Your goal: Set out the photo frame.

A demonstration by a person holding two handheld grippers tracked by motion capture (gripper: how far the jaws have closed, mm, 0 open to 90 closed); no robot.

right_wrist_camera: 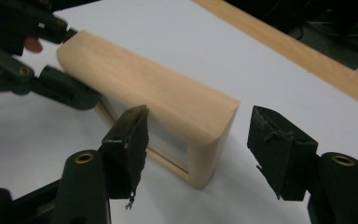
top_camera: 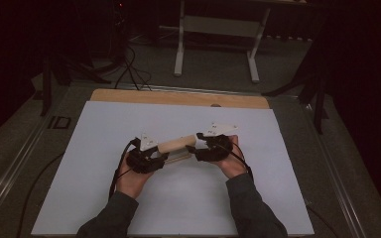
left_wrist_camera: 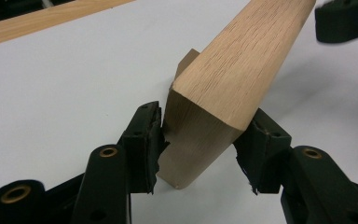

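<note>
A pale wooden frame point(top_camera: 174, 146), open in the middle, with a broad rounded top rail of light oak-like grain and thinner strips below, stands on edge near the middle of the counter point(top_camera: 104, 198). In the left gripper view its squared, round-cornered end sits between the jaws of the left gripper point(left_wrist_camera: 200, 144), whose torn black pads press on both sides of it. In the right gripper view the right gripper point(right_wrist_camera: 198, 140) stands at the frame's other end with its jaws spread wide, both pads clear of the wood.

The counter is covered by a white sheet, with a strip of bare light wood point(top_camera: 178, 97) showing along its far edge. Beyond it the room is dim: grey floor, black cables point(top_camera: 131, 69), and the white legs of another table point(top_camera: 218, 44).
</note>
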